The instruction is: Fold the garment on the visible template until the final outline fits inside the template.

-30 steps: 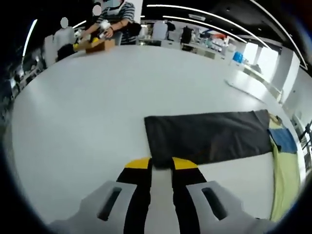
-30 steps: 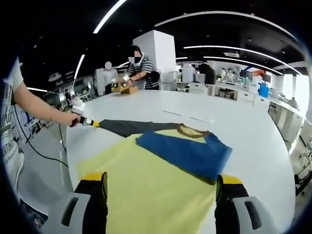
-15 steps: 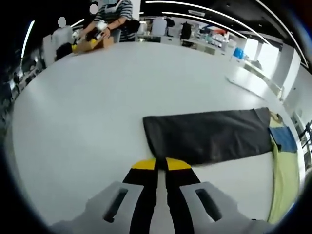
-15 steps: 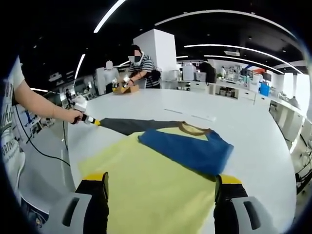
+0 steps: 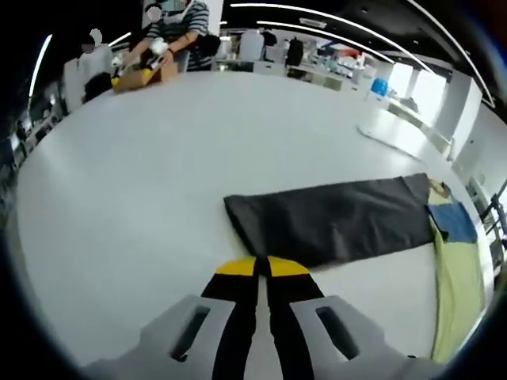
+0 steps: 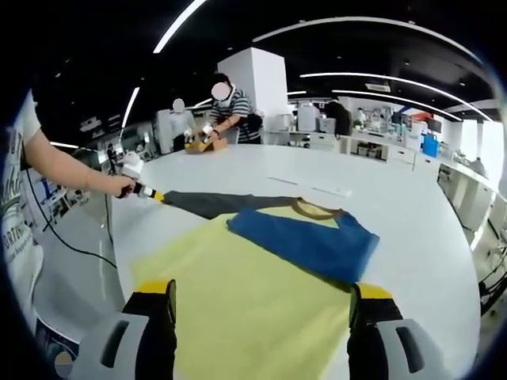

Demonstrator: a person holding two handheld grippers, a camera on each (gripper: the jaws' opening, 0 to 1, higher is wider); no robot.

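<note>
pinching the dark sleeve [image 5: 333, 222] edge, left gripper [image 5: 262, 267] is clenched; sleeve runs out toward 2 o'clock. right gripper [image 6: 261, 294] gapes wide over the shirt [image 6: 245, 309], blue sleeve [image 6: 305, 245] at 12.

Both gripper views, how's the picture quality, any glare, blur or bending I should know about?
Left gripper view: strong fisheye bend curves the white table; bright windows wash out the upper right; the dark sleeve stays sharp. Right gripper view: ceiling light strips arc overhead, the yellow shirt is evenly lit and clear, and the background people look small and soft.
</note>
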